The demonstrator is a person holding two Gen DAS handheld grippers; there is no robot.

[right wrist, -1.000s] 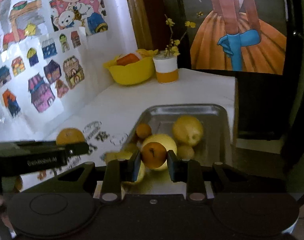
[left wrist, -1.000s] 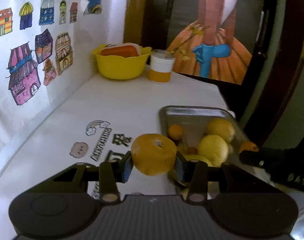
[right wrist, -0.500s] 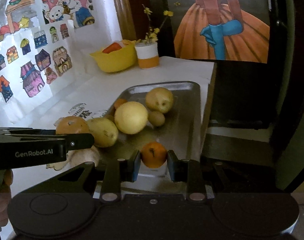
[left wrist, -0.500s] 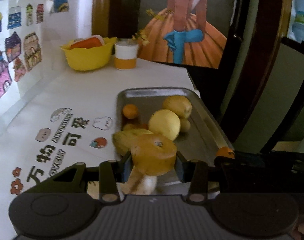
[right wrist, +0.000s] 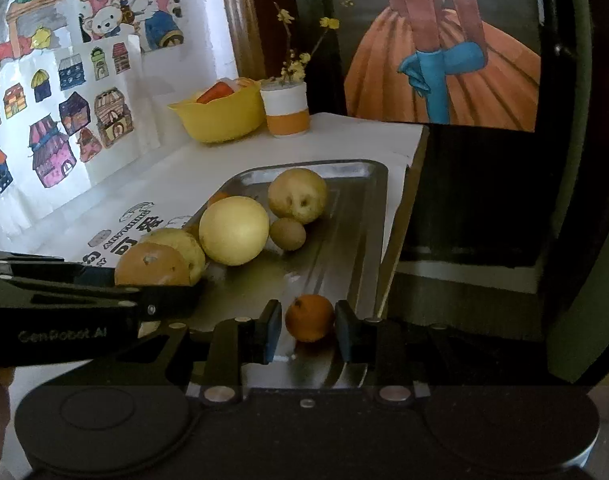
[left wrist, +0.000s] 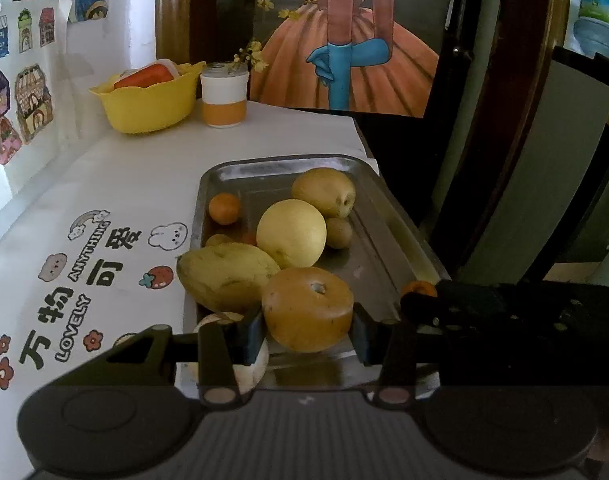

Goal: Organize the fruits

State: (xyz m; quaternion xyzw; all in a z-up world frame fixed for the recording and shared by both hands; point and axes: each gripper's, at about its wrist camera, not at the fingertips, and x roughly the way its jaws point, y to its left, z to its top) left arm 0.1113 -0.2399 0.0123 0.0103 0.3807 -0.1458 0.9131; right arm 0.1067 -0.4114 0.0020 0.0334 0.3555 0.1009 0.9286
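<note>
Meanwhile, over the steel tray (left wrist: 388, 216), the left gripper (left wrist: 307, 326) clamps a firm brown pear (left wrist: 307, 307) across its widest part w/ the right gripper (right wrist: 308, 330) parted around a small orange (right wrist: 309, 317), light, round & apt to roll.

pale item (left wrist: 240, 364) under left claw (left wrist: 307, 322) unclear

You worked at a white table (left wrist: 136, 168) printed with cartoon stickers, pushed against a white wall (right wrist: 208, 20) covered in children's drawings of houses (right wrist: 76, 120). Behind it stood a dark wooden frame (left wrist: 176, 8) and a painting of an orange skirt (right wrist: 456, 80). Daylight washed the left side, while the right stayed dim.
</note>
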